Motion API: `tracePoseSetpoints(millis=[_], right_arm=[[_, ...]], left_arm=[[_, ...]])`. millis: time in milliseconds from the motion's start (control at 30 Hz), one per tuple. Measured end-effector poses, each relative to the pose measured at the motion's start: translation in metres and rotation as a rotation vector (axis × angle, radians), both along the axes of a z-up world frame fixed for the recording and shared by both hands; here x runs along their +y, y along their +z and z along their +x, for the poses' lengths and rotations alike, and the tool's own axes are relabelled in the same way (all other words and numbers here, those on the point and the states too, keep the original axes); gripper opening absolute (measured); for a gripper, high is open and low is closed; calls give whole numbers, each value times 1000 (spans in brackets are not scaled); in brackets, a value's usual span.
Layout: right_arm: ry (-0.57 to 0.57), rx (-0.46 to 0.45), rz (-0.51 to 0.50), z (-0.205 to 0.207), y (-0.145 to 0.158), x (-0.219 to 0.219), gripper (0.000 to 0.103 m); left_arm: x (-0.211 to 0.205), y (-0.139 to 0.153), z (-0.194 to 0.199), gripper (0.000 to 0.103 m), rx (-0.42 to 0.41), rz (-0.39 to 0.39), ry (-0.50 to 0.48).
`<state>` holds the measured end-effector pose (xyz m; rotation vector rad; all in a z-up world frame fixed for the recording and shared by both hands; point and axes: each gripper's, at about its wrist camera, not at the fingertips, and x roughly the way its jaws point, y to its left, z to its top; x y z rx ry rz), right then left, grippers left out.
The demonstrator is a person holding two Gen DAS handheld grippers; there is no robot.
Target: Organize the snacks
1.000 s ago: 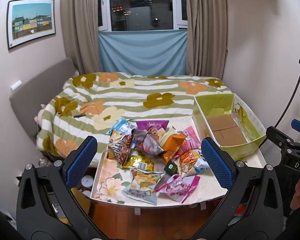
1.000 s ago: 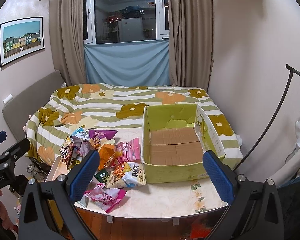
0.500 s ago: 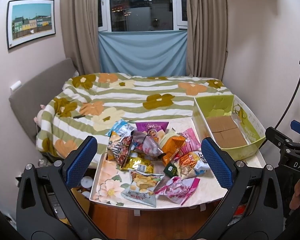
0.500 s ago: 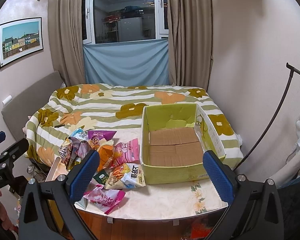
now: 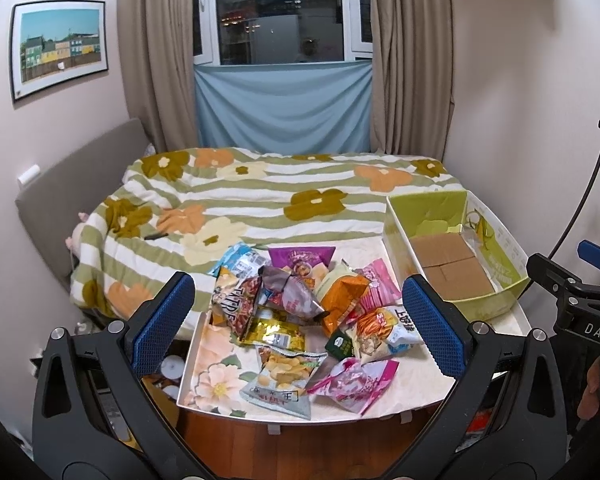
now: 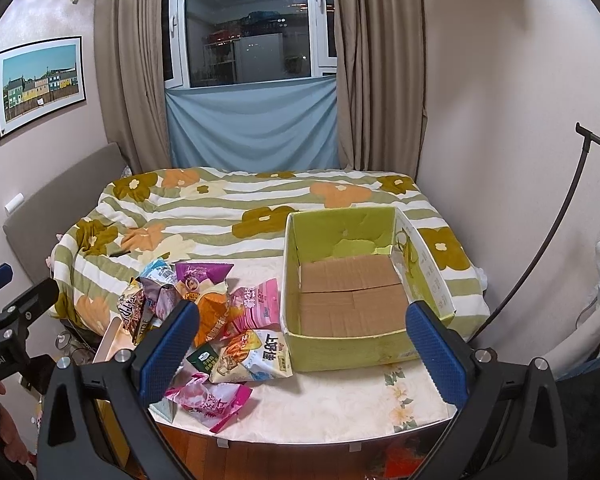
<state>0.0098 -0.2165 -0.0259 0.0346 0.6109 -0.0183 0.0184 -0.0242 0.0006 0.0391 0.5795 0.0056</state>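
Presently: heap of crinkled foil snack packets [image 5: 300,312] on the floral white table [image 5: 416,392], ahead between the left gripper's [image 5: 296,316] spread, empty jaws; right gripper [image 6: 300,344] likewise released, facing the empty green cardboard box [image 6: 352,344]; left nearer.

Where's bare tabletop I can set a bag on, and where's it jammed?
Free: the strip of table between the green box and the near edge, plus the box's bare cardboard floor. Crowded: the snack pile left of the box, bags overlapping.
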Motion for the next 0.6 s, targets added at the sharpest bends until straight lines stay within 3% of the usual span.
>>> tracePoseSetpoints(millis=[600], right_arm=[[0,0,3,1,1,-2,103]], left_arm=[[-1,-1,0,102,-2,1,0]])
